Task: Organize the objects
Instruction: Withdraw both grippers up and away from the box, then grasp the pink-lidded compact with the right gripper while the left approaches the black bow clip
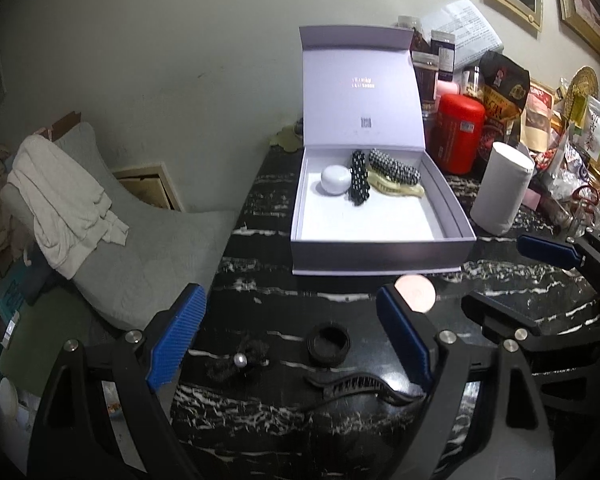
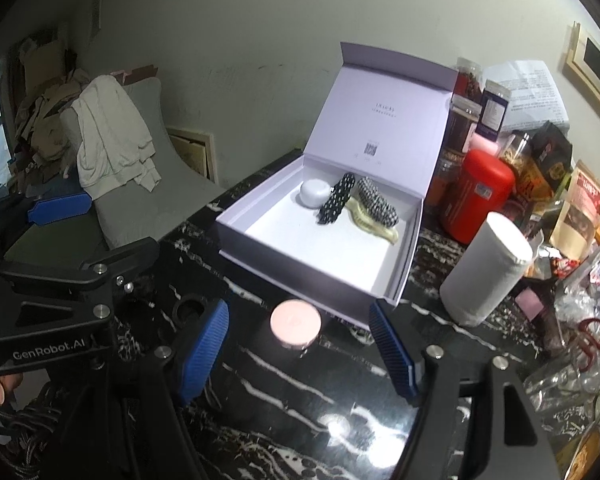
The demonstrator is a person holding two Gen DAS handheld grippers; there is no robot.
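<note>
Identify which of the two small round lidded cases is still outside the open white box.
The pink round case, on the black marble tabletop just before the box's front wall. The white round case already sits inside, beside the hair clips.

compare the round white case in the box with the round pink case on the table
The round white case lies inside the open white box, beside the black dotted hair clips; the round pink case sits outside on the black marble table, just before the box. The pink one looks flatter, the white one domed. Both are small, round and closed.
</note>
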